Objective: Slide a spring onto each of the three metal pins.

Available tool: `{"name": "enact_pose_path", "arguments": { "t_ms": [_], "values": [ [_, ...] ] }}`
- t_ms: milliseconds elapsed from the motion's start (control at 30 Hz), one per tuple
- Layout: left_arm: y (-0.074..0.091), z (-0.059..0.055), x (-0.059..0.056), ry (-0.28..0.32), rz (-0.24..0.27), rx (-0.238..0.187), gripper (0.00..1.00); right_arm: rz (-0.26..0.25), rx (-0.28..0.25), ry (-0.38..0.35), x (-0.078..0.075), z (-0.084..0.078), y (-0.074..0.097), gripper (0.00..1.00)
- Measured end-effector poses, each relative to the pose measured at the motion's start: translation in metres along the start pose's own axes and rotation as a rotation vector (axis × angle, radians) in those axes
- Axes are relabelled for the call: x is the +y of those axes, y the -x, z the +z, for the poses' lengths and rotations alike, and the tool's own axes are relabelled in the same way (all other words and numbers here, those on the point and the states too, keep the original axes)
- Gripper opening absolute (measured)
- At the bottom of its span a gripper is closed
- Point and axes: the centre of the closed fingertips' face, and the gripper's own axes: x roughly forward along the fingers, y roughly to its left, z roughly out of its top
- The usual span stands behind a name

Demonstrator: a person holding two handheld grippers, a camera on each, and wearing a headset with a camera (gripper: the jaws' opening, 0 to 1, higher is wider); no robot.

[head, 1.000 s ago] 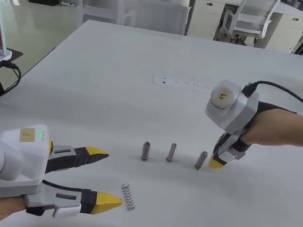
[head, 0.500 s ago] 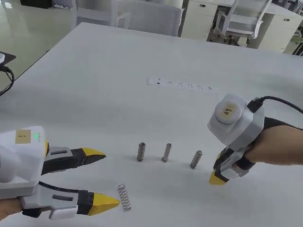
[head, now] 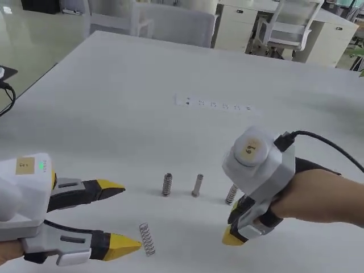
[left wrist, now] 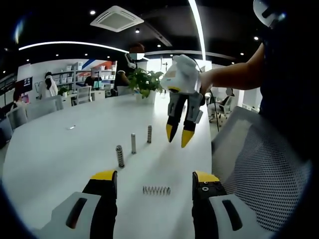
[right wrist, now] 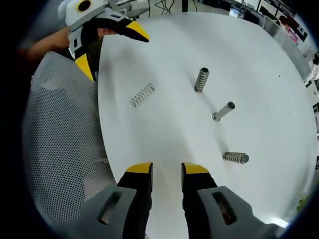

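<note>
Nearest, at the lower left, the left claw is spread wide over the bench with nothing between its yellow tips. Just beyond those tips a loose spring lies flat on the bench. To the right, the right claw hangs tips-down above the surface, its jaws a narrow gap apart and empty. Past it three pins stand in a row: the left pin wears a spring, the middle pin is bare, and the right pin, also sprung, is partly hidden behind the right gripper. Farther back a white power strip lies flat.
</note>
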Motion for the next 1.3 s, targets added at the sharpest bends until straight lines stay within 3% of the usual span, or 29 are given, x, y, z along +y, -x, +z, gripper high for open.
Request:
{"name": "enact_pose_path", "arguments": {
  "t_ms": [633,933,1300],
  "values": [
    [0.009,-0.001,0.000,0.005,0.015,-0.005,0.56,0.069,-0.069,0.070,0.045,0.072,-0.031,0.20],
    [0.014,-0.001,0.002,0.009,0.024,-0.010,0.55,0.081,-0.064,0.069,0.052,0.082,-0.043,0.20],
    [0.015,0.003,0.005,0.015,0.032,-0.012,0.54,0.019,-0.078,-0.017,0.043,0.090,-0.058,0.21]
  ]
}}
